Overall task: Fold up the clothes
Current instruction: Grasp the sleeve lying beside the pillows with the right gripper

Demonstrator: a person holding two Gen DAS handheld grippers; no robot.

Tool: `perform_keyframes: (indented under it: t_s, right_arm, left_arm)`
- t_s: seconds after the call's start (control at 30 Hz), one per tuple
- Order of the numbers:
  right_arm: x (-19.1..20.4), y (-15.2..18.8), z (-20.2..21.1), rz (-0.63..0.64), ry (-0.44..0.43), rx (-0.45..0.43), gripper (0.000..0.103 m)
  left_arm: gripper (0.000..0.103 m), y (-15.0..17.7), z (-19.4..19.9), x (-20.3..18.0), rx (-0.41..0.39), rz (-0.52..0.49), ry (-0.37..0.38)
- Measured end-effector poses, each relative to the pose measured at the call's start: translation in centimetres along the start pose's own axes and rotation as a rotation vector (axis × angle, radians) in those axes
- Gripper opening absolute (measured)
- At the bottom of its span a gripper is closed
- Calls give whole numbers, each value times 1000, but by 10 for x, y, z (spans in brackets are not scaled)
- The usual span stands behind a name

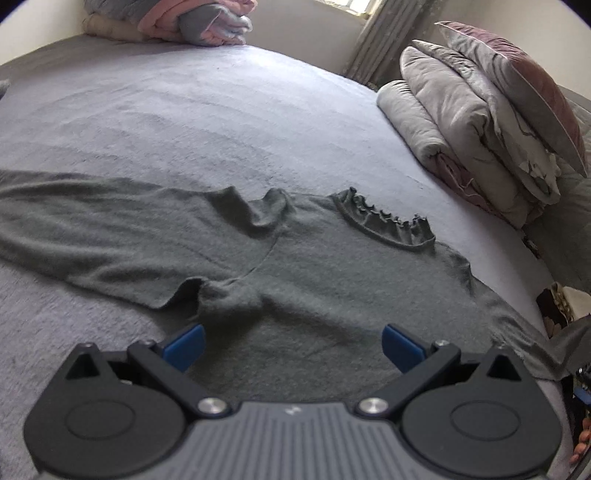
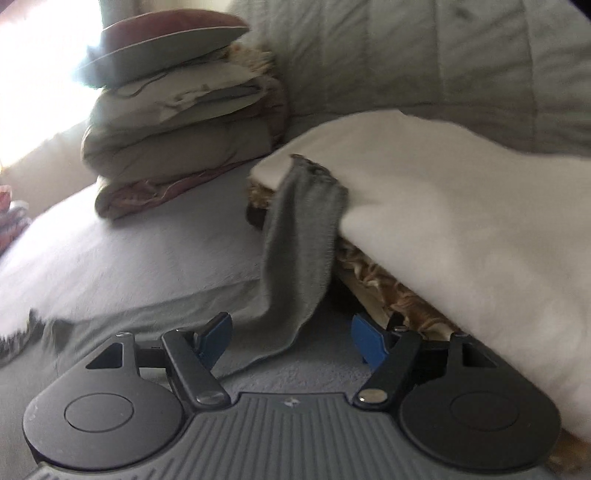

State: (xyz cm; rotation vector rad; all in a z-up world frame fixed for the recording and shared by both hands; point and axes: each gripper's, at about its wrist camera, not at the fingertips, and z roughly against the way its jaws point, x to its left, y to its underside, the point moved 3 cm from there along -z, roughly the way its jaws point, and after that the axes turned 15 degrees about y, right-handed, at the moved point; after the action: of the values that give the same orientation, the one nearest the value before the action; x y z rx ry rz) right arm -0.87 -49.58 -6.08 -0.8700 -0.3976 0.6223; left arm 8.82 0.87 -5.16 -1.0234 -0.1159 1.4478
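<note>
Bedding fills both views, but each wrist camera sees a different part of the grey sweater. From the left wrist, the sweater lies spread on the pale lilac bed cover, body toward the camera, with its ruffled neckline on the far side and one long sleeve stretched flat away from the body toward the frame's left edge. A bump of fabric rises where that sleeve meets the shoulder, and a fold puckers at the armpit. The knit looks soft, plain and dark grey, slightly wrinkled over the chest.

The left gripper hovers just above the sweater's lower body with its blue pads wide apart and nothing between them.

Only the right wrist view shows the other sleeve: it hangs off the side of the bed and runs up so its frilled cuff rests on a white cloth draped over something beside the sweater. The right gripper also stands wide apart, the sleeve's lower stretch lying between its pads without being pinched.

Beyond the sweater, both views catch a stack of folded quilts topped by a pillow; the left view alone shows a second pile of pink and grey blankets at the far edge of the bed.
</note>
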Motion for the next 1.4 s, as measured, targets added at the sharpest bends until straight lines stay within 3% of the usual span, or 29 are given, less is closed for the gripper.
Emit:
perform_keyframes:
  t_s: [0.17,0.5,0.67,0.83,0.97,1.13,1.4]
  right_arm:
    - [5,0,-12,18,-6,-26,74]
    - [7,-8,-26,-56,7,-46,74]
    - [10,-12,-26,-110,43,-79,51]
    - [3,-15,-26,-186,71,-79,20]
    - [-2,-15,-27,-215,60,-68,8]
    - [6,-18,-16,-195,36,-97,7]
    - [45,-21,16,-99,-86,-150,7]
  left_arm:
    - [103,3,-11,-7,6,-55,13]
    - [103,8,-26,-6,41,-61,7]
    - [103,7,-25,-3,40,-60,7]
    - [103,5,-25,-1,39,-51,7]
    - [103,5,-25,-1,40,-52,6]
    - [103,5,-24,-4,35,-59,14]
    - [103,6,-21,-18,20,-132,28]
